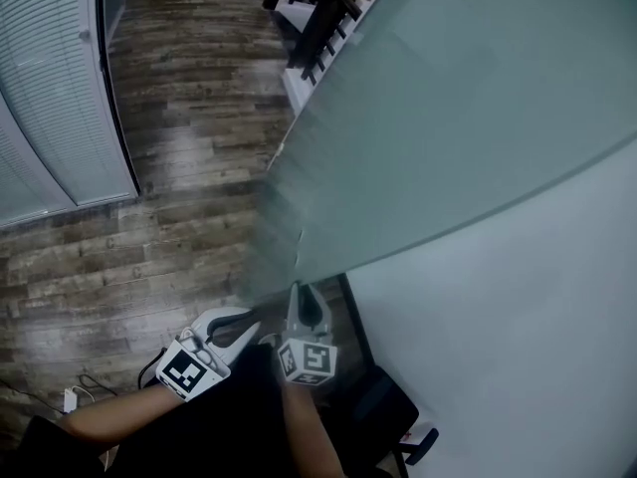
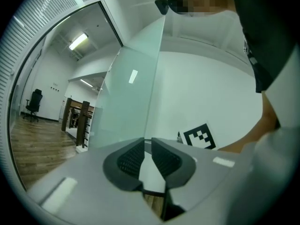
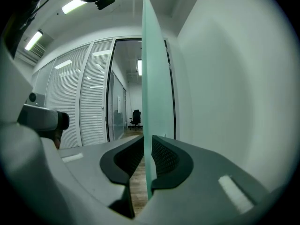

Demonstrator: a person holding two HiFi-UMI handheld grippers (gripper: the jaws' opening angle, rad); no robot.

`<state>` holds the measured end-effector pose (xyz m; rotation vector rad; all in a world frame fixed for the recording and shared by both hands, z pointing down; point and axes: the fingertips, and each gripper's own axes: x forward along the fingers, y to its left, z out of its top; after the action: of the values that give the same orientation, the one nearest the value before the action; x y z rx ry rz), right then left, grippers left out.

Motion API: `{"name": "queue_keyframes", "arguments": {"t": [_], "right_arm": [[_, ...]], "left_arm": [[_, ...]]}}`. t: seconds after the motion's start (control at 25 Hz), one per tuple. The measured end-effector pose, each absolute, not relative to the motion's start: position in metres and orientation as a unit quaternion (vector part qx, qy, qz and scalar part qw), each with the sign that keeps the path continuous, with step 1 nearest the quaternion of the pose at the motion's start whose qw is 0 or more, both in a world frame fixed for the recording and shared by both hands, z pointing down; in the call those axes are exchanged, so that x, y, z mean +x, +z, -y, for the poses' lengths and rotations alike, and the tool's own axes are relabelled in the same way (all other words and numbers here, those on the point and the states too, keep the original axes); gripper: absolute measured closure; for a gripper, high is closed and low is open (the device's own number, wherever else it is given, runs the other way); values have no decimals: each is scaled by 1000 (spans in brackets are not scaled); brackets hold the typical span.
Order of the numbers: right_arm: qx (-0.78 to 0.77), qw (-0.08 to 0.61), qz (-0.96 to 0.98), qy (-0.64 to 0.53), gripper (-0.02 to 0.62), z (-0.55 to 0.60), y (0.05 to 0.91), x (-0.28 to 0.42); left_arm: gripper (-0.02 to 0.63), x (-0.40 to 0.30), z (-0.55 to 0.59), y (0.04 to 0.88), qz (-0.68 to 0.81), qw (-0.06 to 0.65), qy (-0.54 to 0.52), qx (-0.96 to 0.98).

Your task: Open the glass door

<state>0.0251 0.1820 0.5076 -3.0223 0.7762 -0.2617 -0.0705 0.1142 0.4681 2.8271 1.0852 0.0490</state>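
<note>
Frosted glass door (image 1: 448, 118), its near edge pinched in my right gripper (image 1: 302, 295).
My right jaws are clamped on the pane's thin edge, one pad on each face. The door stands over the wooden floor (image 1: 179, 167), with the white wall (image 1: 518, 327) on its right. My left gripper (image 1: 255, 329) sits just left of the right one. Its jaws are a narrow slit apart with nothing in them, and the door's edge is just ahead.

We carry a left gripper (image 1: 251, 329) and a right gripper (image 1: 300, 292) of one make: pale grey shells and dark grey ribbed pads (image 3: 164, 156). Each bears a white marker cube (image 1: 309, 359) printed with black squares. Behind the cubes come bare forearms (image 1: 109, 416) and dark clothing (image 1: 214, 436).
</note>
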Motion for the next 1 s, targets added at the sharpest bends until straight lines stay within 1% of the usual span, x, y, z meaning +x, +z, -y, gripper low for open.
{"name": "queue_keyframes", "arguments": {"t": [0.08,0.44,0.6,0.76,1.0], "right_arm": [[-964,1,-253,-88,540,-188,510,24],[-964,3,-248,-97,543,-220,516,25],[-965,-3,-242,-104,545,-240,514,27],[-968,3,-228,-103,546,-258,514,32],[-970,7,-218,-106,548,-275,518,40]], "left_arm": [[607,-68,-116,463,-342,42,1,939],[607,-67,-169,478,-407,59,29,911],[607,-57,-173,477,-384,37,32,922],[607,-42,-168,485,-357,56,48,931],[607,-35,-184,493,-384,51,56,920]]}}
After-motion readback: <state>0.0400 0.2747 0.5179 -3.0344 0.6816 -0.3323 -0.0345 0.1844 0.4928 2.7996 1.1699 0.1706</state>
